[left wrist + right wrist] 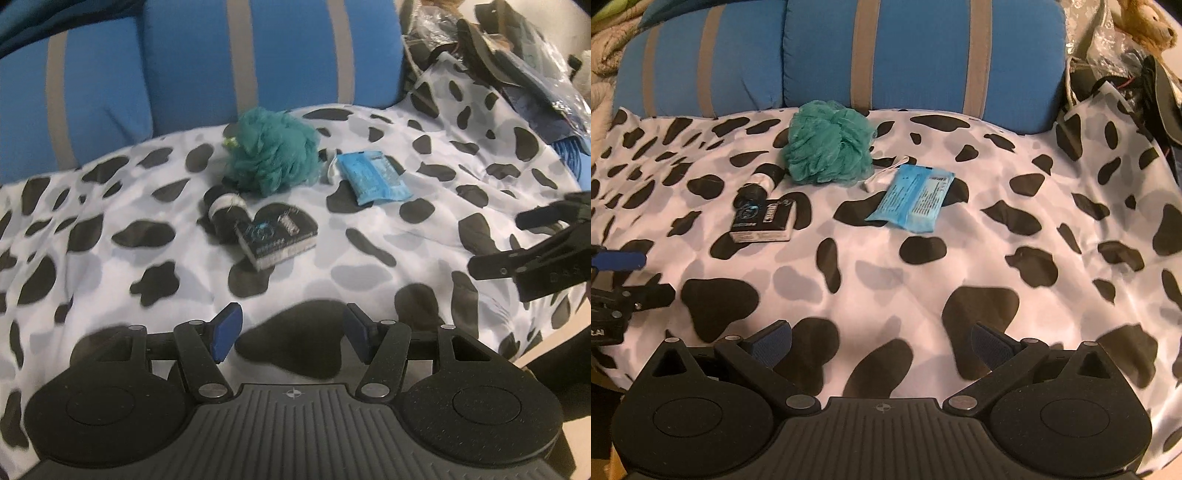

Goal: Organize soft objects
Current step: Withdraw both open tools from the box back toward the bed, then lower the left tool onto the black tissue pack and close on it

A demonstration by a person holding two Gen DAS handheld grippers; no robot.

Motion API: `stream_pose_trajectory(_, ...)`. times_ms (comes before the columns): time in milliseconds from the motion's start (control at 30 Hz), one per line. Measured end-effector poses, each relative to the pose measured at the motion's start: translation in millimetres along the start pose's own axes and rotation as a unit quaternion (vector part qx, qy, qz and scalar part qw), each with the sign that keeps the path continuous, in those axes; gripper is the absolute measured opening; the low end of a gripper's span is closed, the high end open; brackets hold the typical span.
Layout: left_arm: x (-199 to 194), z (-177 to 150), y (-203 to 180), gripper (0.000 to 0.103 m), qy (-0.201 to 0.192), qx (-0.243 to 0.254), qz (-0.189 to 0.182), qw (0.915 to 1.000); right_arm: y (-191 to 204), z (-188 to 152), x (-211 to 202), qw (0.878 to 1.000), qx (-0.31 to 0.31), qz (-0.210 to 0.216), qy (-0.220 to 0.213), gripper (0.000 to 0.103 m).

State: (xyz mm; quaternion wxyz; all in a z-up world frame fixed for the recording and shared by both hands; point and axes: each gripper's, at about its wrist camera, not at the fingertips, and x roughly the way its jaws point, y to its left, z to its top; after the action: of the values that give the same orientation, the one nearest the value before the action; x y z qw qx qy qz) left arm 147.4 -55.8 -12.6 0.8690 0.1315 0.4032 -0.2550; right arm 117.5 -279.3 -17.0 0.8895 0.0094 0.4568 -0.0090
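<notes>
Four things lie on a cow-print sheet [110, 206] [997, 258]. A teal mesh bath pouf [273, 151] [829, 144] sits farthest back. Right of it lies a blue flat packet [373, 177] [914, 197]. A black packaged sponge block [280, 236] [762, 221] sits nearer, touching a black roll with a white band [225, 208] [762, 182]. My left gripper [291, 328] [639, 277] is open and empty, hovering short of the block. My right gripper [882, 343] [498, 243] is also open and empty, well short of the packet.
Blue cushions with grey stripes [192, 66] [916, 55] back the sheet. A heap of dark bags and plastic [517, 55] [1126, 74] fills the right rear corner. A small white item [332, 168] [882, 175] lies beside the packet. A tan plush toy [1148, 22] sits at top right.
</notes>
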Motion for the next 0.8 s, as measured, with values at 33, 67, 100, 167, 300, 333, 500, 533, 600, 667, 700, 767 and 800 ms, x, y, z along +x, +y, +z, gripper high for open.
stream_pose_trajectory(33,3.1,2.6,0.4,0.059,-0.002,0.006,-0.004,1.0,-0.3,2.9,2.8,1.0,-0.004,-0.001,0.0,0.103)
stream_pose_trajectory(67,6.4,5.2,0.6,0.059,-0.003,0.011,-0.007,0.9999,-0.4,5.3,5.5,1.0,-0.007,-0.002,0.001,0.103)
stream_pose_trajectory(100,9.8,7.6,0.9,0.059,-0.004,0.016,-0.01,0.9998,-0.7,8.0,8.8,1.0,-0.011,-0.003,0.001,0.103)
stream_pose_trajectory(167,17.1,12.7,1.7,0.059,-0.006,0.026,-0.015,0.9995,-2.2,13.2,15.0,1.0,-0.012,-0.005,0.004,0.103)
stream_pose_trajectory(300,32.6,24.0,3.4,0.063,-0.011,0.047,-0.025,0.9985,-5.8,22.4,26.1,1.0,-0.018,-0.009,0.006,0.103)
stream_pose_trajectory(333,37.1,27.2,3.7,0.064,-0.011,0.054,-0.025,0.9982,-7.6,24.7,29.0,1.0,-0.02,-0.012,0.006,0.103)
stream_pose_trajectory(500,57.4,41.1,4.9,0.069,-0.02,0.095,-0.033,0.9947,-18.4,33.9,39.7,1.0,-0.016,-0.023,0.013,0.103)
stream_pose_trajectory(533,62.1,44.2,5.7,0.069,-0.022,0.103,-0.036,0.9938,-20.2,35.4,41.2,1.0,-0.014,-0.022,0.015,0.103)
stream_pose_trajectory(600,71.2,49.6,7.3,0.071,-0.024,0.116,-0.046,0.9919,-23.8,37.7,44.2,1.0,-0.009,-0.022,0.019,0.103)
stream_pose_trajectory(667,80.8,54.2,8.4,0.072,-0.023,0.134,-0.054,0.9893,-27.5,39.5,46.8,1.0,-0.005,-0.019,0.023,0.103)
stream_pose_trajectory(700,86.3,56.3,8.9,0.072,-0.022,0.14,-0.058,0.9881,-29.0,40.3,47.7,1.0,-0.003,-0.02,0.024,0.103)
stream_pose_trajectory(767,97.1,59.8,10.2,0.072,-0.016,0.147,-0.071,0.9865,-31.3,41.7,48.8,0.999,0.002,-0.022,0.027,0.103)
stream_pose_trajectory(800,102.8,61.2,10.2,0.072,-0.012,0.151,-0.076,0.9856,-32.3,42.2,48.9,0.999,0.004,-0.021,0.029,0.103)
